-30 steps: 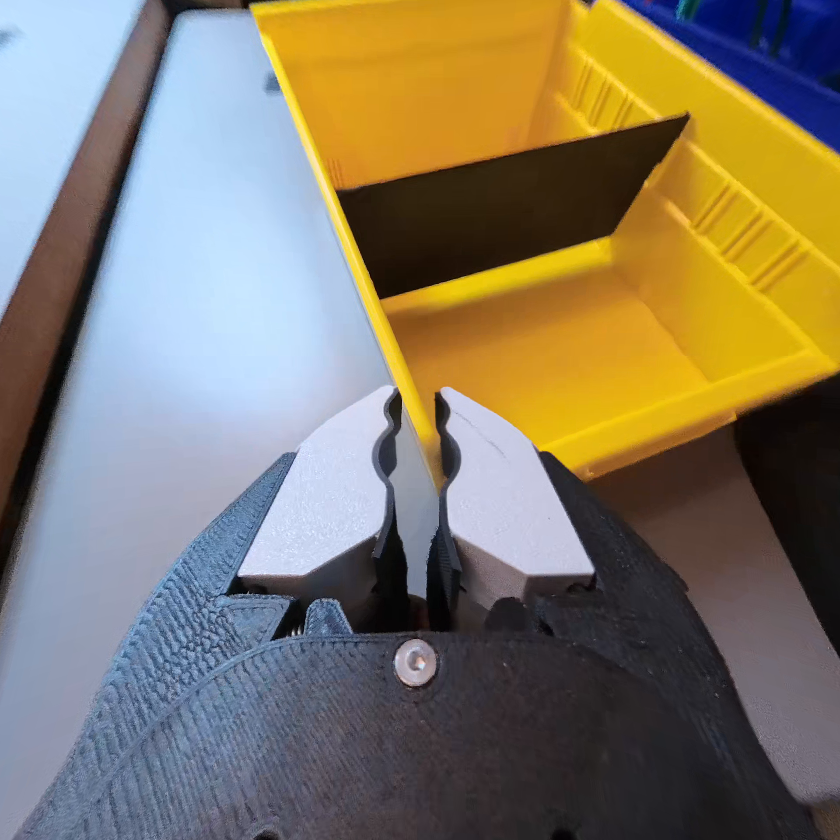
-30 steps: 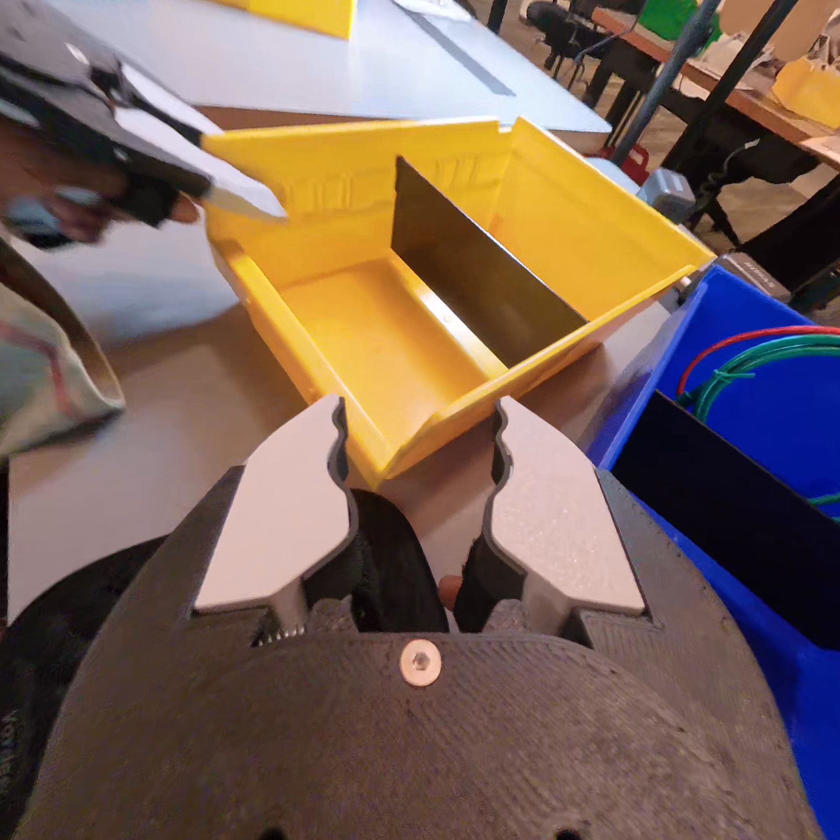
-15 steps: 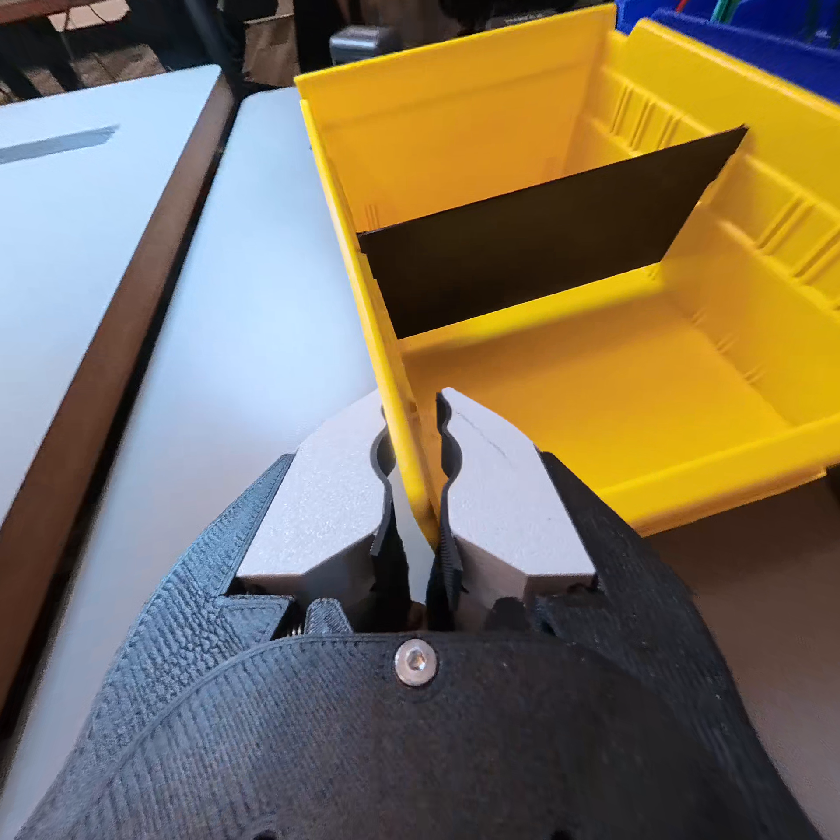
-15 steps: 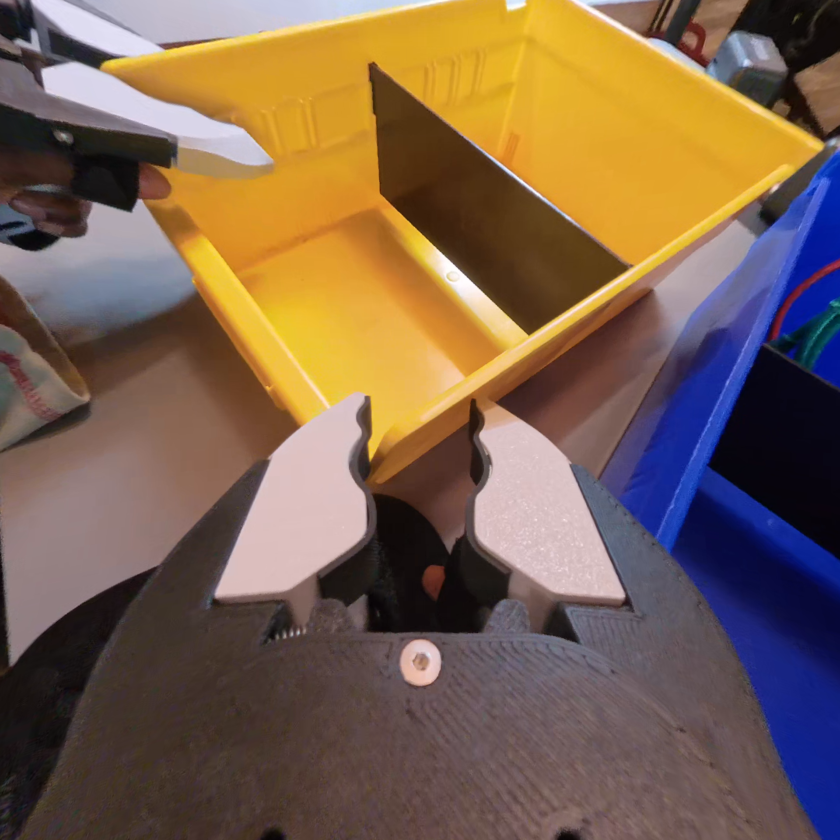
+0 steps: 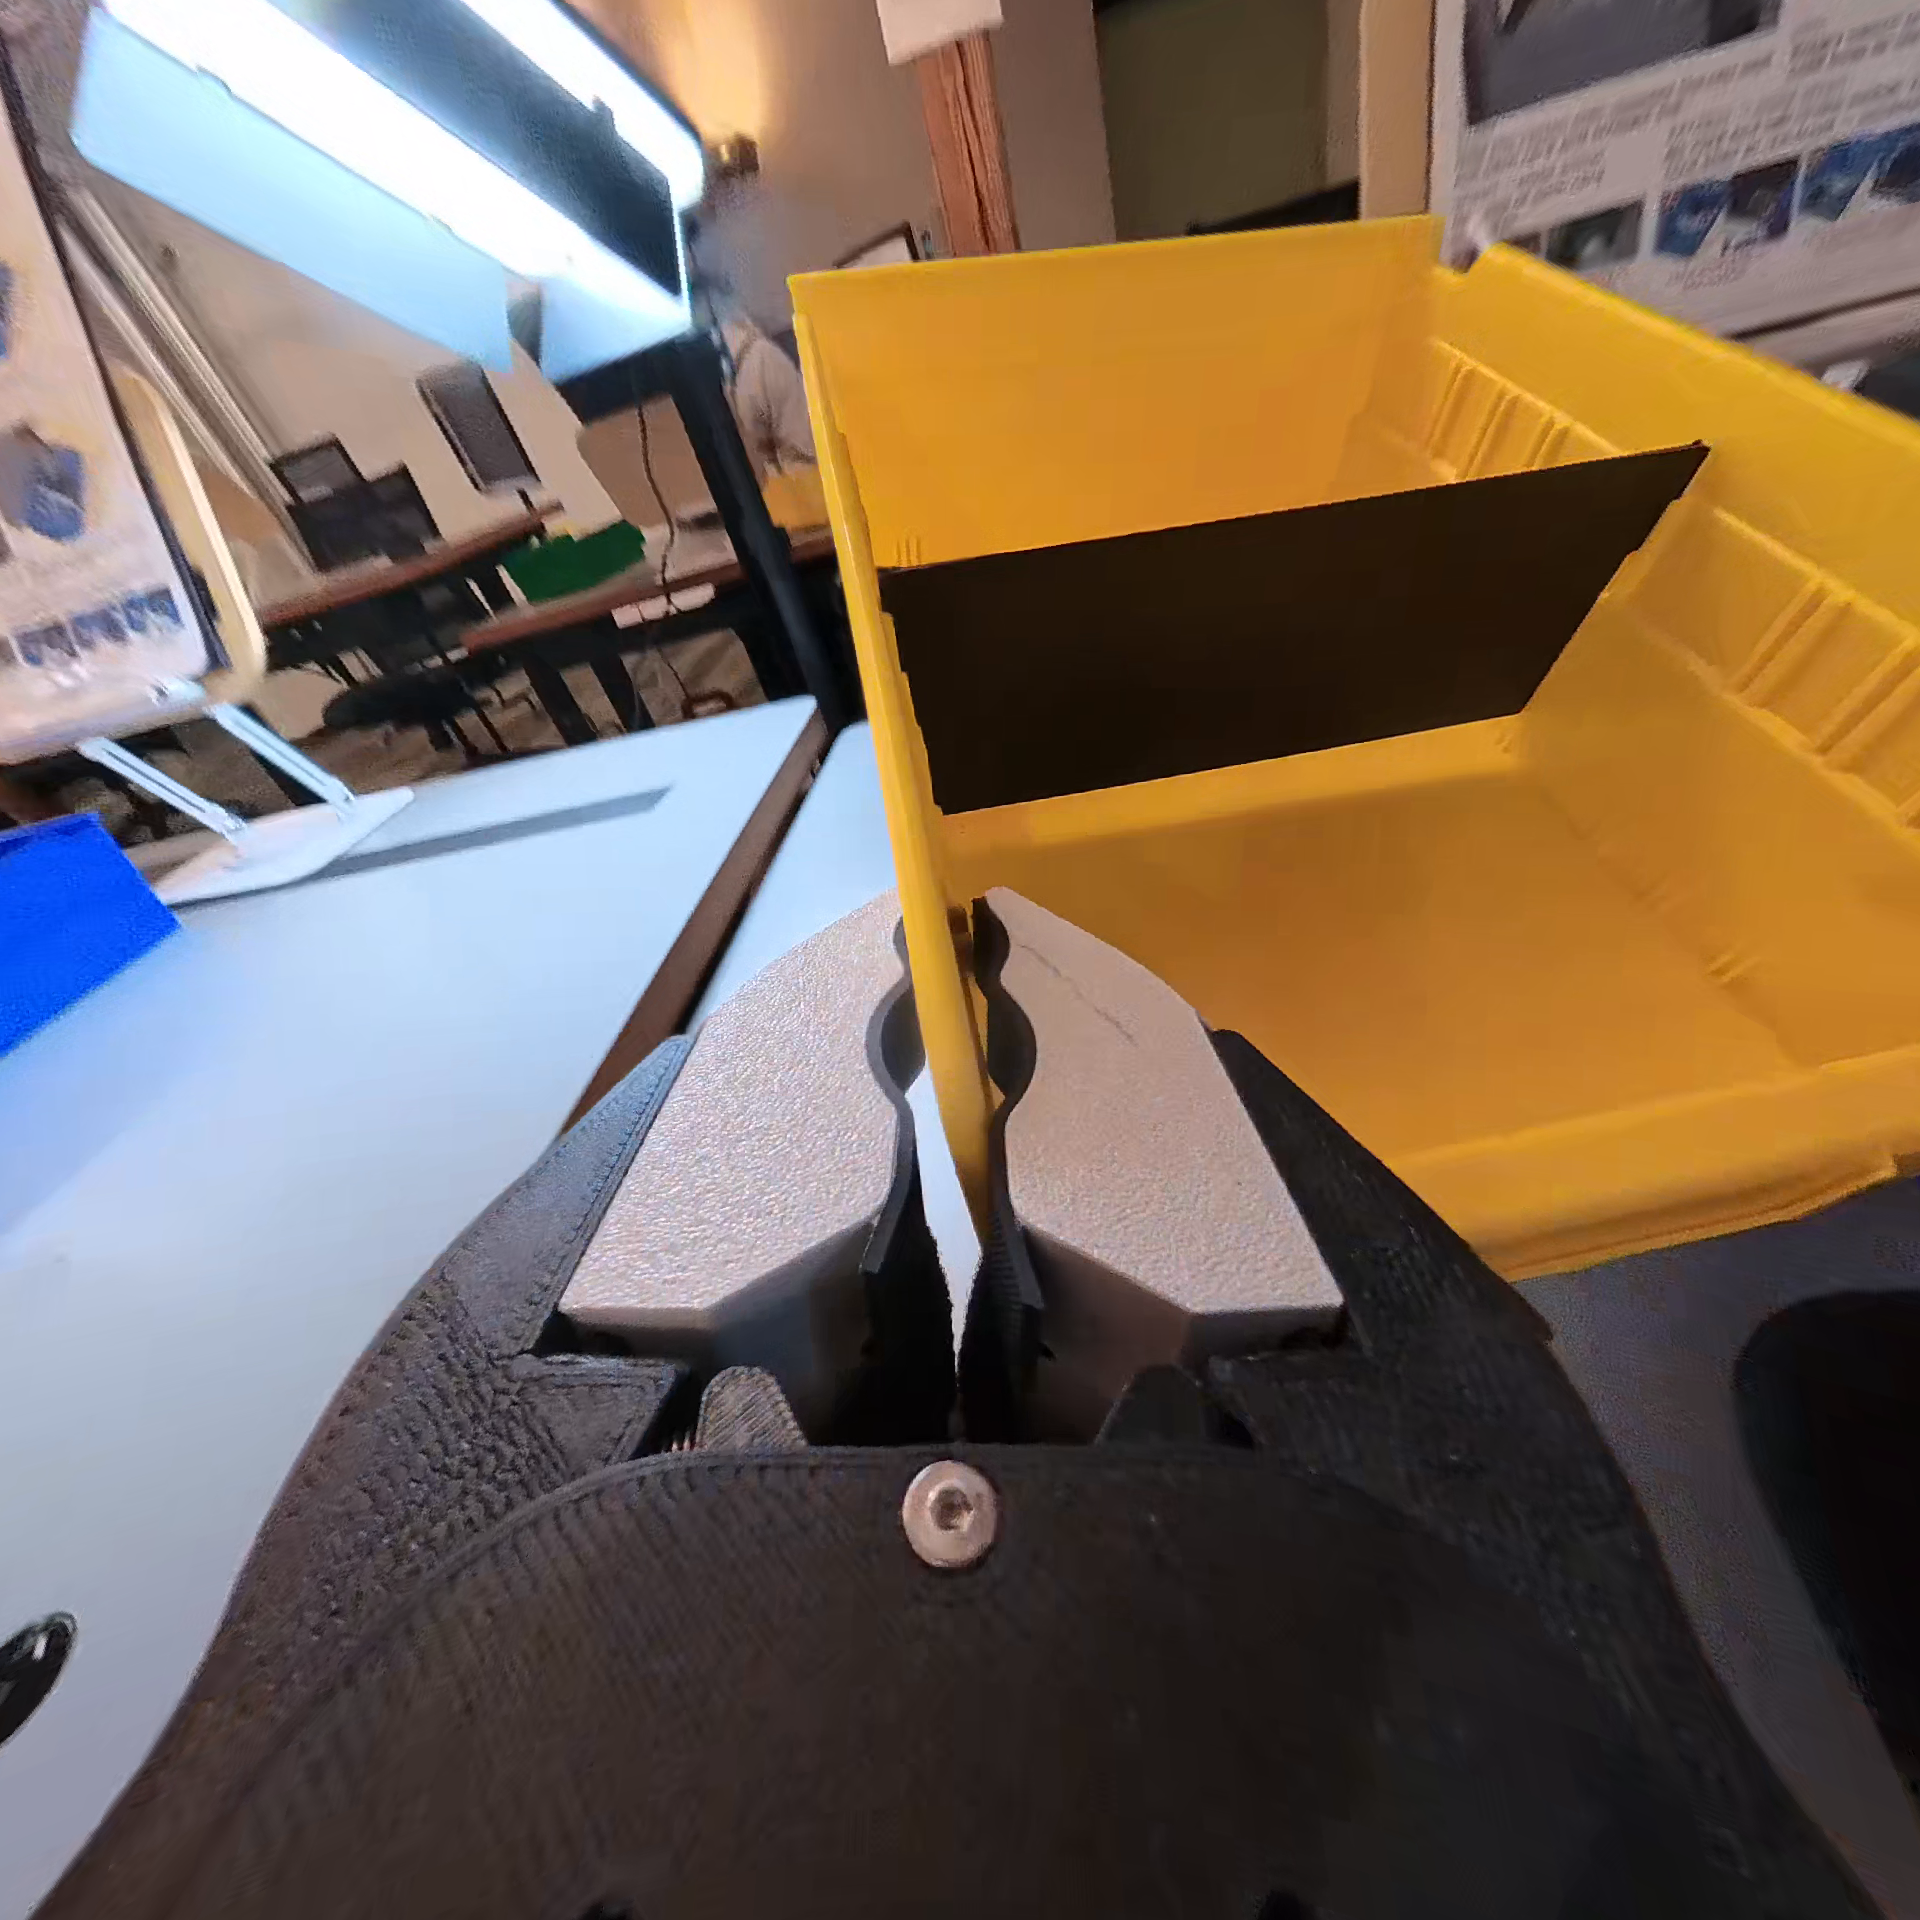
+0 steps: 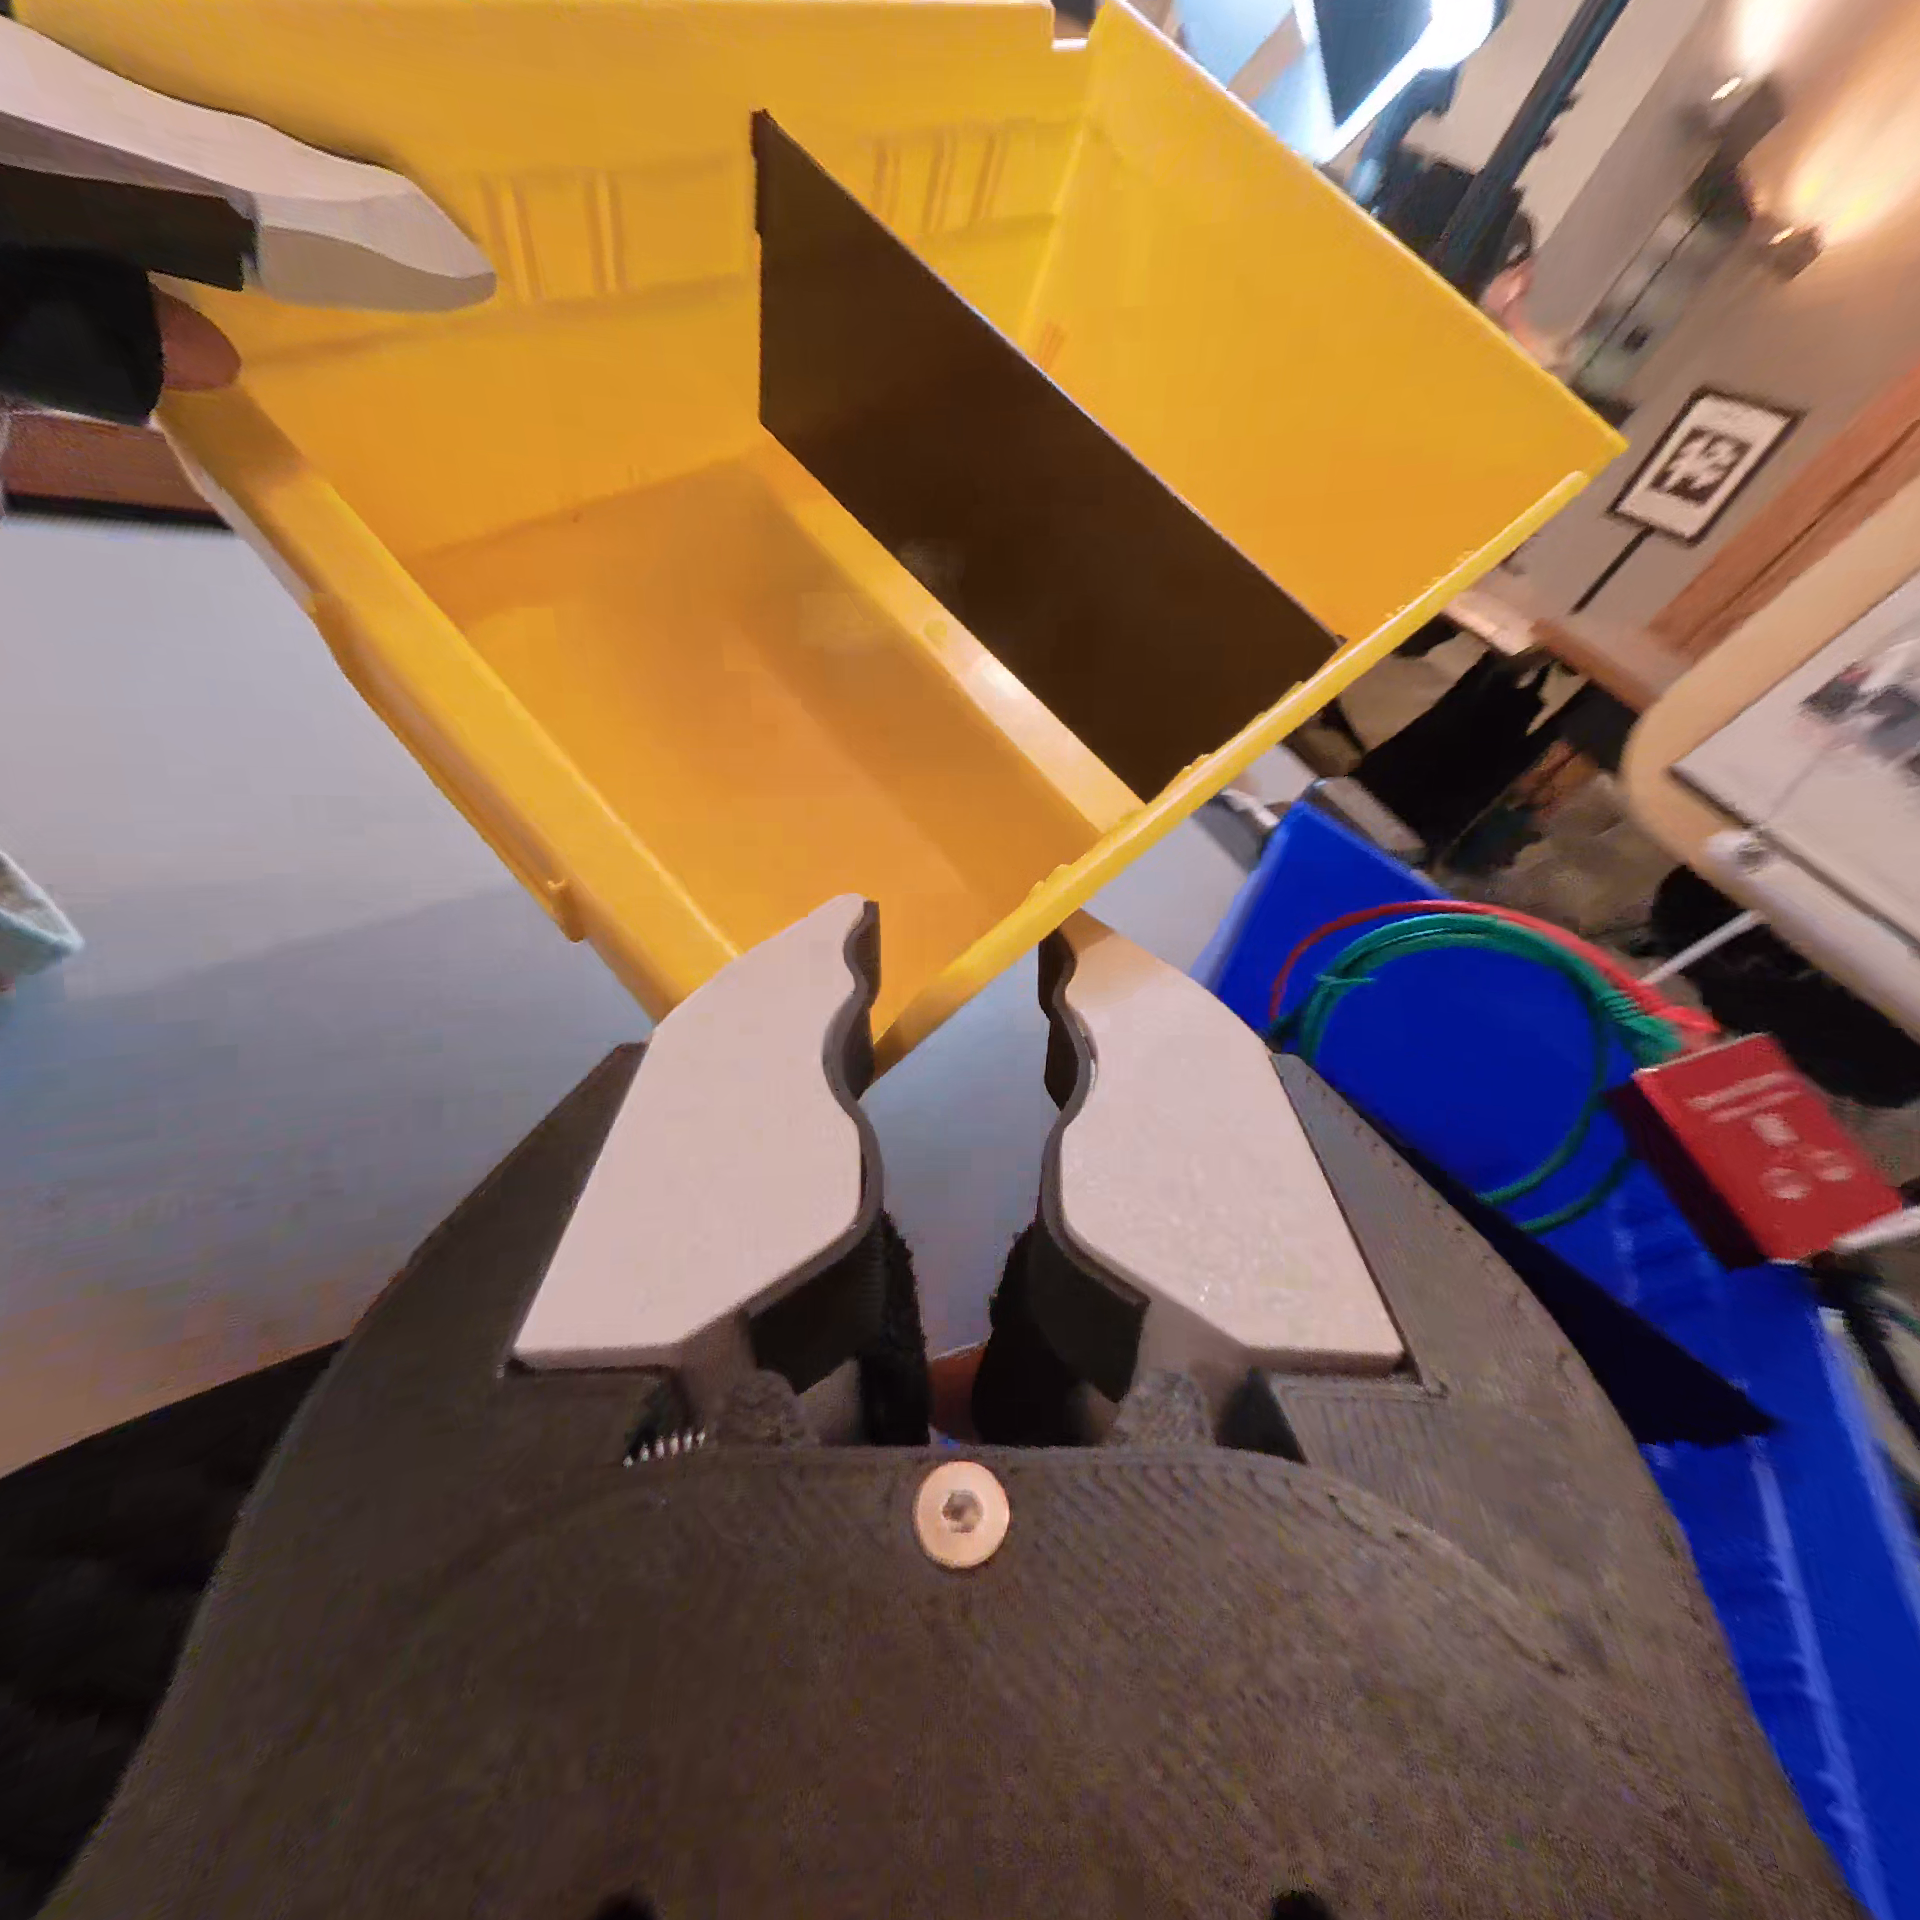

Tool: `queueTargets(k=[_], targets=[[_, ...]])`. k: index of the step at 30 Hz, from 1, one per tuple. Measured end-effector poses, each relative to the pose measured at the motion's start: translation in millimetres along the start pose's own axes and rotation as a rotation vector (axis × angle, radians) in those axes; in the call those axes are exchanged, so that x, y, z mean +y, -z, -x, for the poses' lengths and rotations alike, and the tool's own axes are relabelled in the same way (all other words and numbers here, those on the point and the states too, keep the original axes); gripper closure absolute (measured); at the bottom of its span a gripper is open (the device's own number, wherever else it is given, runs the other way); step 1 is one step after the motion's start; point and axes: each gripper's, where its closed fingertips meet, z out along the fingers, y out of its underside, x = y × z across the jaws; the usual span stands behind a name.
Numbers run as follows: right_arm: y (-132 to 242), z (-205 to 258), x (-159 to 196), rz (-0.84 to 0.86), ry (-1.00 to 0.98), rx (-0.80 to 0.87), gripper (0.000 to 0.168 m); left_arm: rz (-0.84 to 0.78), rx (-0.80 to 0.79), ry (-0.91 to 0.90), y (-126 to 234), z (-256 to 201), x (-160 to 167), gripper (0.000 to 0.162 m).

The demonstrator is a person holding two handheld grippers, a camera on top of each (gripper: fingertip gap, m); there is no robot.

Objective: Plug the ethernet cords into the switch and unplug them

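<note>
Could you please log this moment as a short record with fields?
left gripper: shut on the side wall of the yellow bin
right gripper: open, a corner of the yellow bin's rim between its fingers; contact unclear
yellow bin contents: black divider across the middle; near compartment shows nothing in it
blue bin: beside the yellow bin, on the right gripper's side
cords: green and red loops in the blue bin, untouched
red switch: at the blue bin, the cords running to it
</note>
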Motion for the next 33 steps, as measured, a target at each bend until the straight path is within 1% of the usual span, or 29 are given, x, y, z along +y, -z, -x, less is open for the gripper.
queueTargets(k=[5, 9, 14, 18, 20, 27, 30, 33], targets=[[36.1, -36.2, -18.4, -0.050, 0.039, 0.110, 0.142, -0.118, -0.018, -0.021, 8.9, -28.5, -51.7, 0.156], [74.7, -70.9, -24.2, -0.070, 0.036, 0.212, 0.143, -0.183, 0.040, -0.009, 4.3, -68.0, -84.2, 0.156], [132.7, -117.2, -13.3, -0.050, 0.029, 0.369, 0.145, -0.233, 0.159, -0.002, -6.4, -136.7, -117.6, 0.156], [187.2, -151.0, 2.0, -0.039, 0.000, 0.505, 0.146, -0.323, 0.255, 0.015, -10.3, -199.9, -146.3, 0.156], [215.3, -165.9, 11.9, -0.018, -0.011, 0.575, 0.147, -0.342, 0.319, 0.023, -11.8, -233.5, -157.7, 0.156], [299.5, -207.6, 46.0, 0.055, -0.075, 0.766, 0.148, -0.339, 0.523, 0.029, -18.7, -341.1, -181.6, 0.156], [328.4, -226.5, 70.2, 0.113, -0.100, 0.847, 0.149, -0.324, 0.589, 0.041, -25.8, -389.0, -181.2, 0.156], [353.3, -241.1, 102.5, 0.170, -0.154, 0.906, 0.150, -0.284, 0.653, 0.050, -32.9, -437.4, -170.4, 0.156]])
